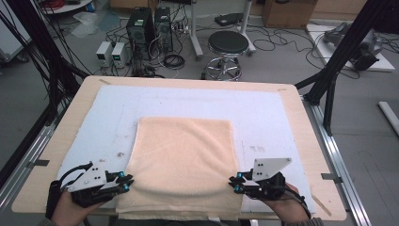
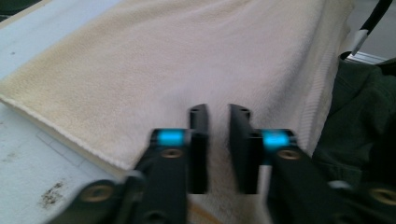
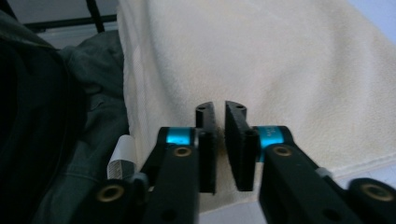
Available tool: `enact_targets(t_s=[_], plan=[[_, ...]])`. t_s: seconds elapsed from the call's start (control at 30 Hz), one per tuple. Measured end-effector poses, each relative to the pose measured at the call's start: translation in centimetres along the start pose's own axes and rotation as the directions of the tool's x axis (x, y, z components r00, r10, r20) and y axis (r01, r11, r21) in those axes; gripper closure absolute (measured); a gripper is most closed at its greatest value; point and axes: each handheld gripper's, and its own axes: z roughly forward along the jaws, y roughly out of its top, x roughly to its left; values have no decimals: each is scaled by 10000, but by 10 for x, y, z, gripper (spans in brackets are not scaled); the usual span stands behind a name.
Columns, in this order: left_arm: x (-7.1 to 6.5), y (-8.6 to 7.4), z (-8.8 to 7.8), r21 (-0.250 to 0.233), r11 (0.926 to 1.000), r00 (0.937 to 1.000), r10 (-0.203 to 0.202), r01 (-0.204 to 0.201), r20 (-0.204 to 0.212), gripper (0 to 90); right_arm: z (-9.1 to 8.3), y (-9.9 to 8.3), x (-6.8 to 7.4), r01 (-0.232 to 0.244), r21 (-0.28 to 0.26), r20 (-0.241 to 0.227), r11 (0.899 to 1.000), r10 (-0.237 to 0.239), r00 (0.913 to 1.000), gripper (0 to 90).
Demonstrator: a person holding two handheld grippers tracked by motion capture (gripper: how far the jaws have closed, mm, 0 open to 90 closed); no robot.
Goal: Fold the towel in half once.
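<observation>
- The towel (image 1: 183, 160) looks soft and limp, light; it will sag, so take it at the near corners.
- Left gripper (image 1: 126, 181) and right gripper (image 1: 234, 182): jaws slightly parted, grasping nothing.

1. A peach towel (image 1: 181, 162) lies flat on the white mat (image 1: 263, 110) that covers the wooden table (image 1: 308, 136).
2. The towel's near edge hangs over the table's front.
3. The left gripper (image 1: 126, 181) sits at the towel's near-left edge.
4. The right gripper (image 1: 234, 182) sits at its near-right edge.
5. A black stool (image 1: 227, 44) stands beyond the table.
</observation>
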Motion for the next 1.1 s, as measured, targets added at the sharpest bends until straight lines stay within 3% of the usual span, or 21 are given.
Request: enact_targets(t_s=[0.03, 0.13, 0.23, 0.43, 0.6, 0.67, 0.7, 0.73, 0.77, 0.83, 0.87, 0.93, 1.0, 1.07, 1.1], plan=[[2, -3, 4, 107, 9998, 9998, -172, 172, -33, 609, 5, -4, -7, -350, 154, -78, 9993, 351, 9994, 684], [10, -13, 18, 338, 9983, 9988, -487, 484, 80, 599, 17, -10, -17, -618, 304, -133, 9976, 623, 9980, 672], [14, -14, 24, 407, 9979, 9988, -497, 497, 3, 576, 27, -12, -26, -709, 419, -26, 9966, 711, 9975, 656], [37, -10, 37, 209, 9971, 9948, -708, 725, -733, 541, 39, -8, -44, -985, 365, 225, 9945, 977, 9950, 622], [58, -2, 52, -93, 9945, 9865, -1050, 1047, -1254, 509, 50, -3, -58, -1196, 558, 434, 9913, 1172, 9922, 598], [67, 3, 59, -166, 9935, 9828, -1135, 1123, -1459, 499, 52, 0, -67, -1192, 483, 650, 9917, 1160, 9911, 563], [77, 7, 66, -271, 9931, 9782, -1170, 1140, -1717, 497, 54, 2, -77, -1342, 354, 1051, 9903, 1299, 9859, 541], [77, 7, 66, -271, 9931, 9782, -1170, 1140, -1717, 495, 55, 3, -84, -1398, 324, 1195, 9897, 1350, 9836, 524], [83, 9, 69, -288, 9920, 9748, -1259, 1227, -1842, 495, 55, 3, -84, -1398, 324, 1195, 9897, 1350, 9836, 524], [95, 10, 76, -452, 9896, 9664, -1433, 1367, -2136, 490, 61, 7, -106, -1522, 357, 1682, 9877, 1442, 9752, 495], [101, 11, 80, -430, 9885, 9604, -1510, 1450, -2340, 490, 61, 7, -106, -1522, 357, 1682, 9877, 1442, 9752, 495], [114, 10, 86, -597, 9811, 9474, -1935, 1843, -2550, 495, 68, 10, -129, -1719, 344, 2051, 9845, 1614, 9654, 457], [127, 10, 92, -648, 9717, 9294, -2360, 2270, -2836, 495, 72, 11, -143, -1860, 340, 2307, 9820, 1734, 9575, 435], [139, 10, 99, -789, 9633, 9162, -2684, 2565, -2976, 494, 76, 11, -156, -2051, 338, 2504, 9782, 1903, 9493, 400], [150, 12, 106, -617, 9600, 9114, -2787, 2731, -3028, 484, 78, 11, -162, -2101, 317, 2617, 9772, 1947, 9453, 402]])
